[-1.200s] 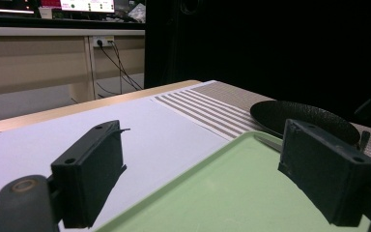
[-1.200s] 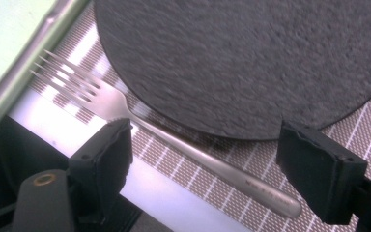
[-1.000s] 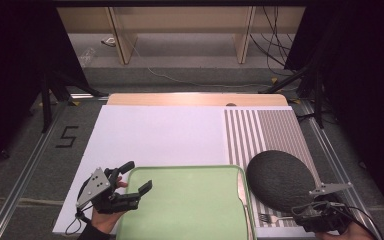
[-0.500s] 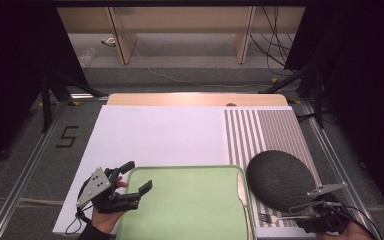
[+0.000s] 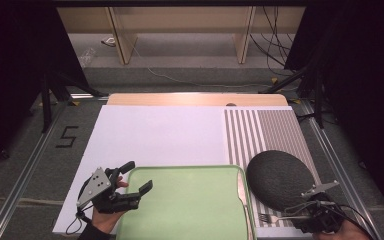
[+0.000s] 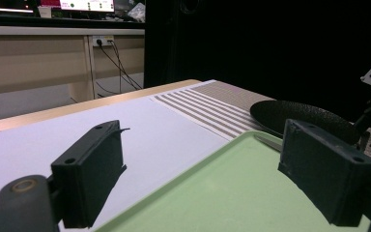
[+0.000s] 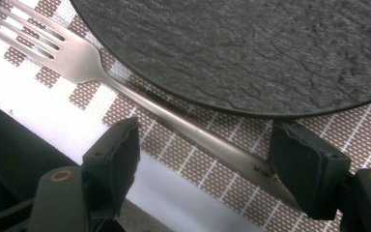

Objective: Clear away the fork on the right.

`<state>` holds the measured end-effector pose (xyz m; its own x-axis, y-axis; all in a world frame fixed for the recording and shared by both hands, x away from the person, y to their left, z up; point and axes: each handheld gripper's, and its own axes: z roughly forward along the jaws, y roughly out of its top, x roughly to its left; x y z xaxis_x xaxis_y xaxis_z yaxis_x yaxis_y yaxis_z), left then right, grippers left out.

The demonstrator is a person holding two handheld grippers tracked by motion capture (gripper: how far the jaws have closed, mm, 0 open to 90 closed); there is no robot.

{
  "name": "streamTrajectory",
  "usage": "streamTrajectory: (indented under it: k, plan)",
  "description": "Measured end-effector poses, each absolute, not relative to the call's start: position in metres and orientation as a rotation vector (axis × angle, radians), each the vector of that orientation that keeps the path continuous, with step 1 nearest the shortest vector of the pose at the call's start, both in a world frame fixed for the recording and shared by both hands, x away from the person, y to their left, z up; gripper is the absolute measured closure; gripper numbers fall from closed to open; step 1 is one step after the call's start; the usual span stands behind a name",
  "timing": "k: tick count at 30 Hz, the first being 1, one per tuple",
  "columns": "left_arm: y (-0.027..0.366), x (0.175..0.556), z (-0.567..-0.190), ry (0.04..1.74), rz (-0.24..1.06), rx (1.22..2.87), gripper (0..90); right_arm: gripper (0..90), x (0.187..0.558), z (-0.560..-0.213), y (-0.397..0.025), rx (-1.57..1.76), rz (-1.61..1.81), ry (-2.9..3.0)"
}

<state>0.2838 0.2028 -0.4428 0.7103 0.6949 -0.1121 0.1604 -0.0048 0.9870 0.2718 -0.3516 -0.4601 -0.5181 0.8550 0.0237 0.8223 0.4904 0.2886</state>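
- Evidently the right gripper (image 7: 205, 164) hovered low over the fork (image 7: 125, 87), jaws apart, the handle running between them; nothing was gripped yet.
- That fork lay on the striped placemat (image 5: 272, 132) near the tabletop's front right corner, tucked just beside the dark slate plate (image 5: 280, 177), tines pointing toward the green tray (image 5: 190, 205).
- A good pick, I judged, meant closing squarely across the handle, clear of the plate rim, then lifting level.
- Meanwhile the left gripper (image 5: 130, 177) waited at the tray's left edge, jaws apart and empty.
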Motion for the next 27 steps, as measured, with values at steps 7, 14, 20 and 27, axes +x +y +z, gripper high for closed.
streamTrajectory:
  k: [7, 14, 20, 27]
  plan:
    - [0.203, 0.284, -0.443, 0.722, 0.487, 1.549, 15.0, 32.0, 0.272, -0.461, -0.349, 1.449, 0.384, 2.628]
    - [0.203, 0.284, -0.443, 0.724, 0.485, 1.548, 15.0, 46.9, 0.269, -0.458, -0.346, 1.4, 0.351, 2.661]
    - [0.203, 0.284, -0.443, 0.724, 0.485, 1.55, 15.0, 57.7, 0.267, -0.457, -0.338, 1.298, 0.278, 2.701]
    - [0.203, 0.284, -0.443, 0.725, 0.485, 1.55, 15.0, 69.1, 0.266, -0.456, -0.324, 1.168, 0.156, 2.751]
